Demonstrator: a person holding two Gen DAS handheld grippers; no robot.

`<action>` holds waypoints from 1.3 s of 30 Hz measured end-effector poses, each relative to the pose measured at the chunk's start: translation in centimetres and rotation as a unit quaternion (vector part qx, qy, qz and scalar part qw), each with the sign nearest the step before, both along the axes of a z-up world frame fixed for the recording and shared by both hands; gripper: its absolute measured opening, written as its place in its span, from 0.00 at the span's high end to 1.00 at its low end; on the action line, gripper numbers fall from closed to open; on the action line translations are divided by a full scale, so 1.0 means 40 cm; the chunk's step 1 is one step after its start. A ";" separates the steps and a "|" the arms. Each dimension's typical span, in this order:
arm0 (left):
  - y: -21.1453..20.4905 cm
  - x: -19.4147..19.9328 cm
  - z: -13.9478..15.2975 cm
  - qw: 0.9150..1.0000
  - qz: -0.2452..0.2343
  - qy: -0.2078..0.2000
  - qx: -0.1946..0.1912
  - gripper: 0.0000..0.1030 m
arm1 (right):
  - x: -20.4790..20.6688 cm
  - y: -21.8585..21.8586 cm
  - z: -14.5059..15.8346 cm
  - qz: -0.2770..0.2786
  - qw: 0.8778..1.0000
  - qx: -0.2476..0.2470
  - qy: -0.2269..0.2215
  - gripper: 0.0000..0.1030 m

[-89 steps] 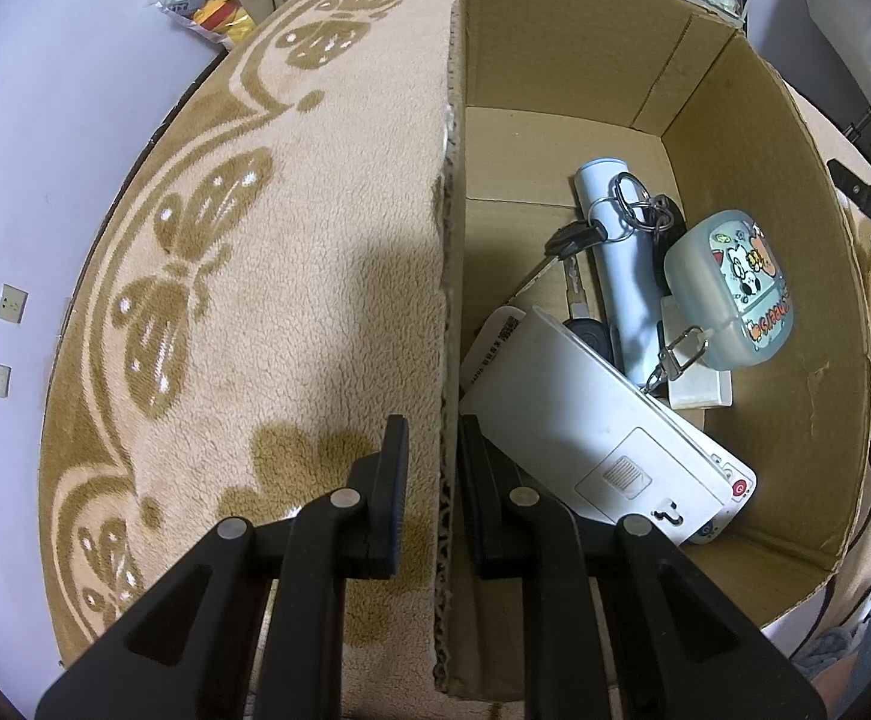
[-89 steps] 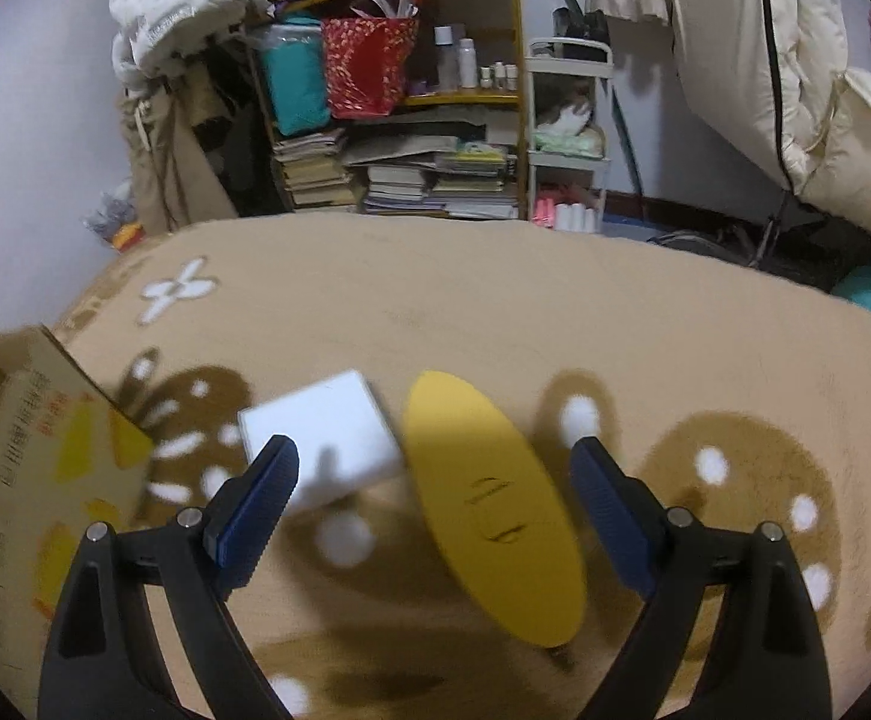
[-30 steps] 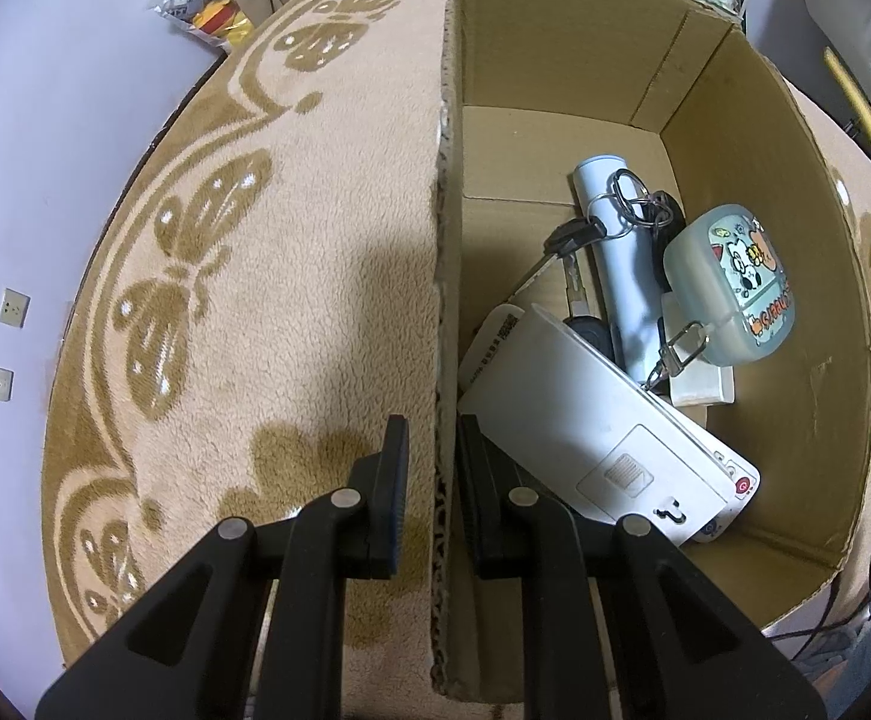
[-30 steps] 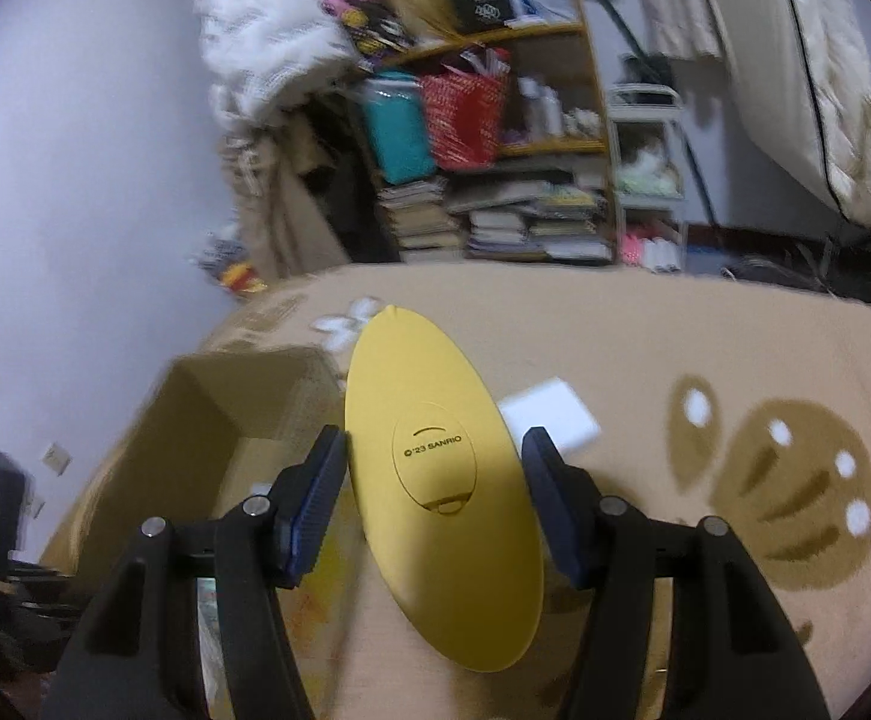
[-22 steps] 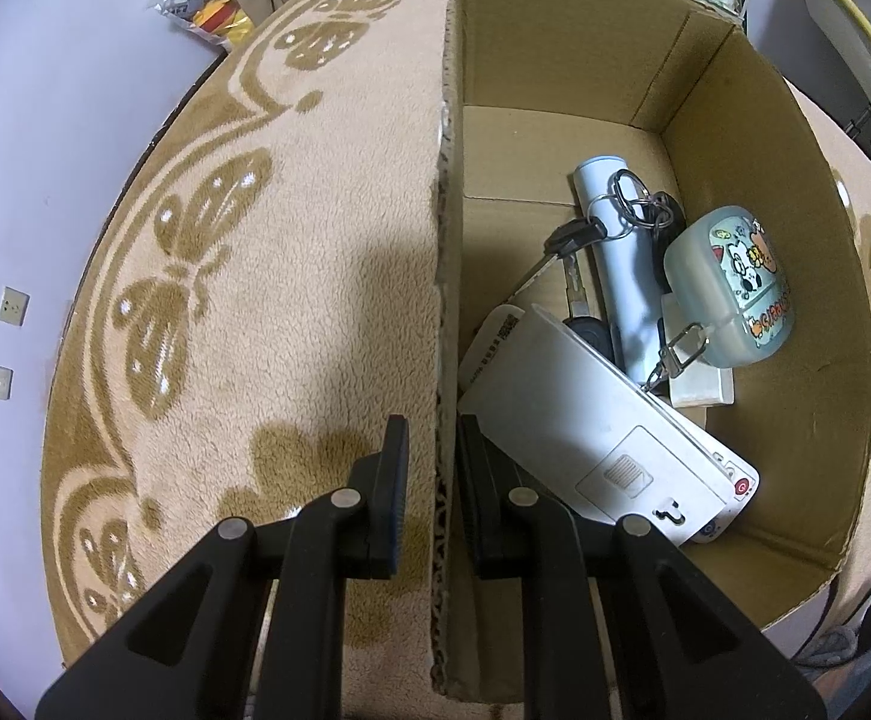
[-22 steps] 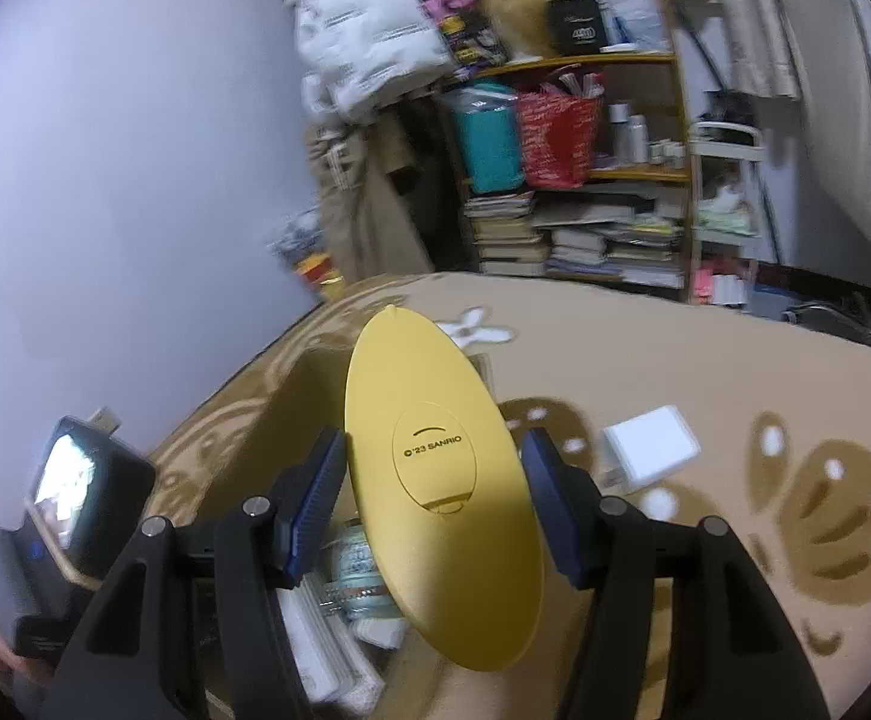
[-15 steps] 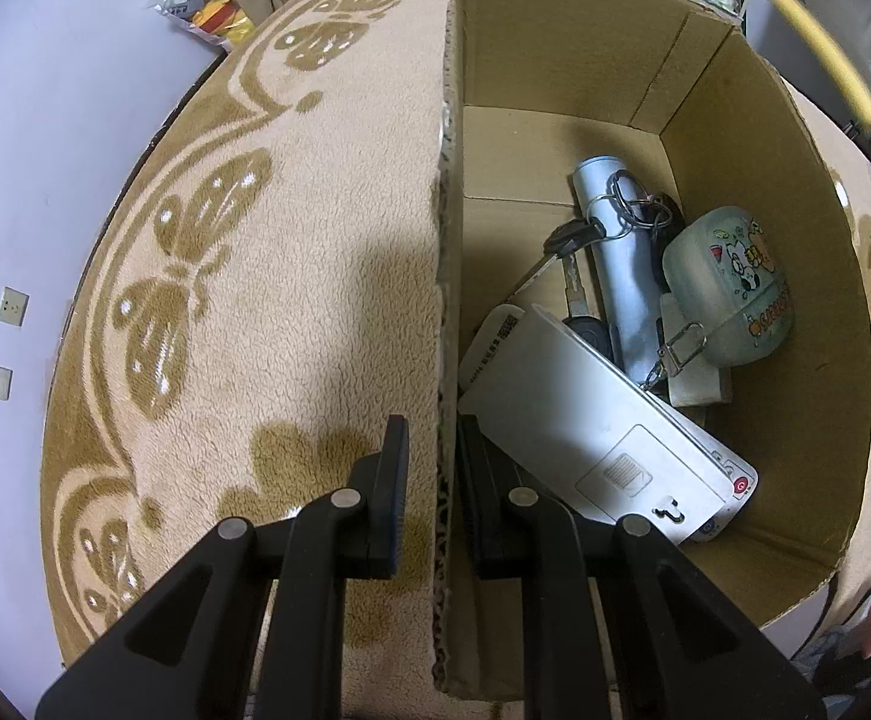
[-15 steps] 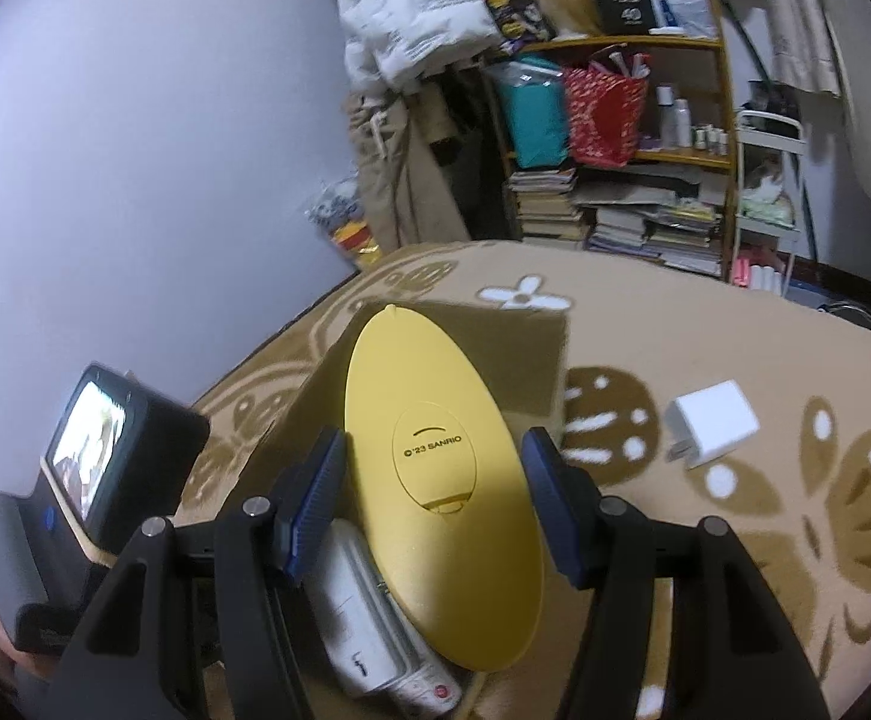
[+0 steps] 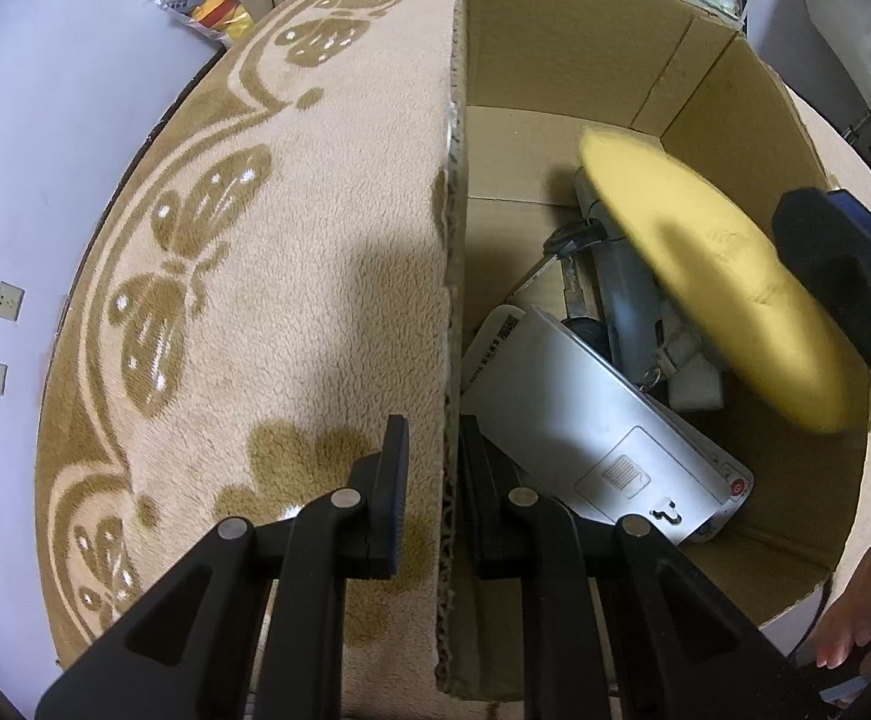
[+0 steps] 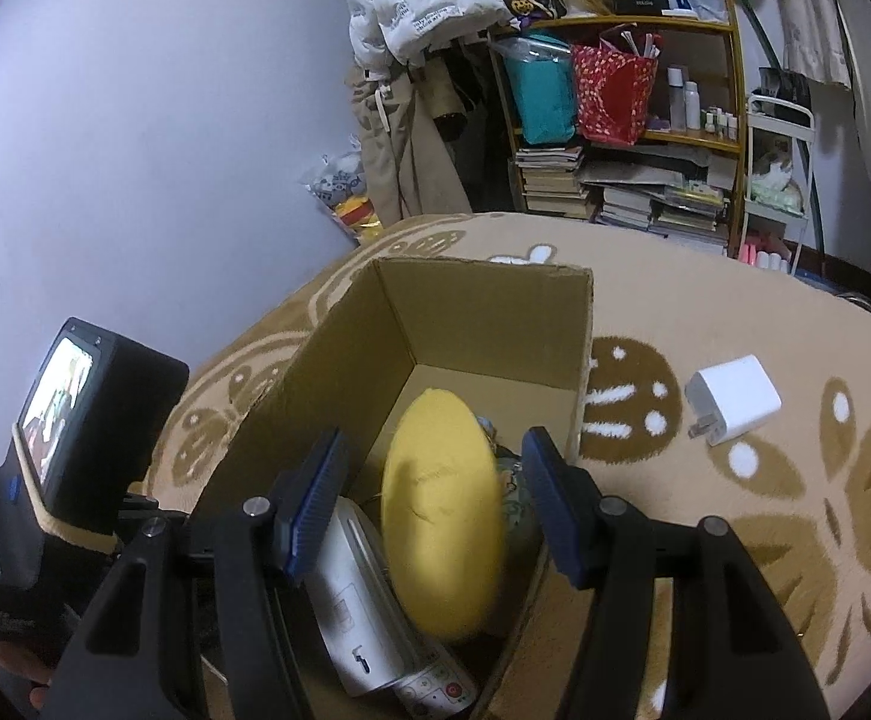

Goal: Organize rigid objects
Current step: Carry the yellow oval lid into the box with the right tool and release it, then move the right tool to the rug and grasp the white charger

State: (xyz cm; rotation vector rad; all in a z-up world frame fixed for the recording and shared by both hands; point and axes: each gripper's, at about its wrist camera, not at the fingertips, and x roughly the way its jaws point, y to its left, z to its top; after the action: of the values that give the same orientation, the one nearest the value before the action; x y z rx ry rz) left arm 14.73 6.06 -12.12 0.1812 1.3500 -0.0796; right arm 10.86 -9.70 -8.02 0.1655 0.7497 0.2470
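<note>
1. Yellow oval disc (image 10: 441, 531), gripped by the right gripper (image 10: 432, 495) 0.5 s ago, is now free between its spread jaws, blurred, inside the cardboard box (image 10: 483, 306).
2. The disc sits over the white device (image 9: 585, 420) and keys (image 9: 573, 237).
3. Left gripper (image 9: 432, 468) stays clamped on the box's side wall, 1 finger inside, 1 outside.
4. White charger (image 10: 732, 399) lies on the beige patterned blanket (image 10: 705, 324), right of the box.
</note>
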 end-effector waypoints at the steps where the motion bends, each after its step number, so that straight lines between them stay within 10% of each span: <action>1: 0.000 0.000 0.000 1.000 0.000 0.000 -0.001 0.85 | 0.001 0.001 0.003 -0.002 1.000 0.000 -0.001 0.37; 17: 0.004 0.001 -0.004 1.000 0.001 0.002 -0.002 0.85 | 0.064 -0.167 0.062 -0.088 0.996 0.009 -0.023 0.14; 39: 0.010 0.008 -0.007 1.000 0.001 0.009 -0.011 0.85 | 0.255 -0.346 -0.176 -0.159 0.982 -0.071 0.069 0.14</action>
State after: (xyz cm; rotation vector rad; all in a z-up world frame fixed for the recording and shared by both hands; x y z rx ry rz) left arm 15.06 6.47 -12.40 0.1612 1.3661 -0.0936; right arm 21.06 -23.54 -15.06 0.1654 0.8640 -0.1234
